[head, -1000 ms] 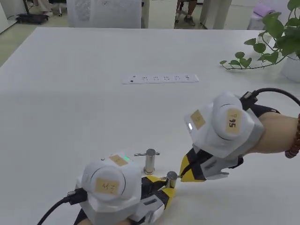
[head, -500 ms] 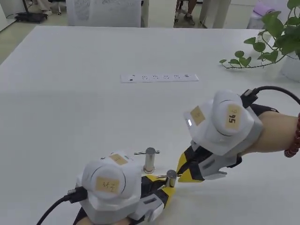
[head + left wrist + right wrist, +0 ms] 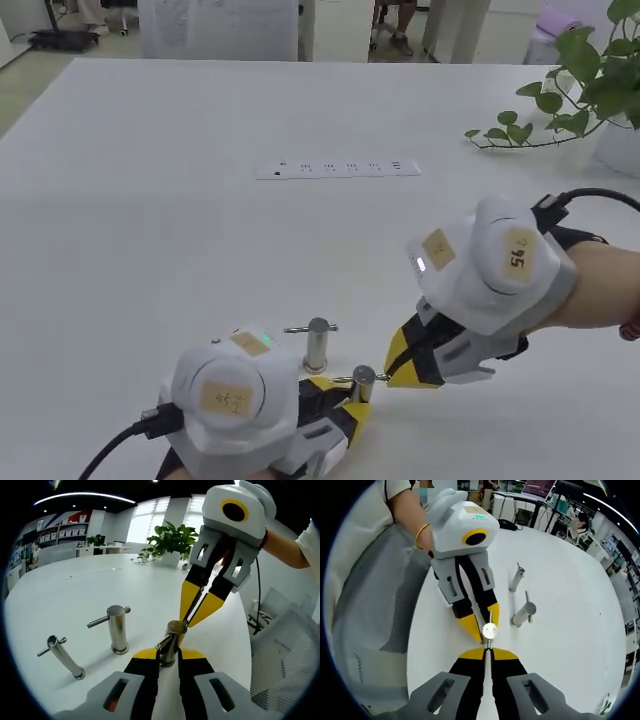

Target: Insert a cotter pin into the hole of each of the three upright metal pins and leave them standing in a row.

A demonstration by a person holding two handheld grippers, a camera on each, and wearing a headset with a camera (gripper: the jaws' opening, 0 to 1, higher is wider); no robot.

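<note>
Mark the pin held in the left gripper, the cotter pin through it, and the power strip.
held pin [image 3: 173, 645], left gripper view, middle of its shaft.
cotter pin [image 3: 488, 644], right gripper view, stem just below the pin's top.
power strip [image 3: 337, 168], head view, centre of its top face.

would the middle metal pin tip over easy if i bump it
Probably yes: the middle metal pin is tall and slim on a small flared foot. Its cotter pin sticks out sideways, so a knock there would likely lever it over.

The near pin [image 3: 171, 645], middle pin [image 3: 118, 632] and far pin [image 3: 65, 657] stand in a row, a cotter pin [image 3: 107, 618] through each top.
</note>
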